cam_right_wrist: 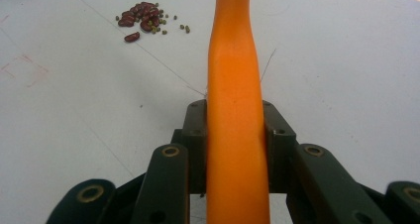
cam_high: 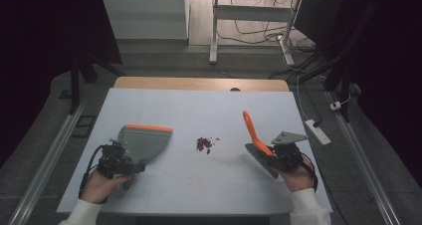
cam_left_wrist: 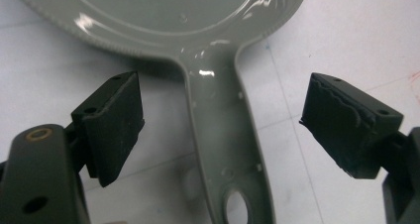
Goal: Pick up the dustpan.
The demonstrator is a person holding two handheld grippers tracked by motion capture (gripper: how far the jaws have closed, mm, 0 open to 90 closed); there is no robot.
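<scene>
At lower right the right gripper point(cam_high: 268, 153) clamps the orange brush handle point(cam_right_wrist: 234, 100); lower left, the left gripper point(cam_left_wrist: 223, 130) gapes around the dustpan handle point(cam_left_wrist: 225, 140).

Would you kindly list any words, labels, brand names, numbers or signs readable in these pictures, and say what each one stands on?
None: no readable text anywhere.
Dustpan and its handle: plain grey, no label.
Brush handle: plain orange, no print.
Table: faint reddish marks, not writing.
</scene>
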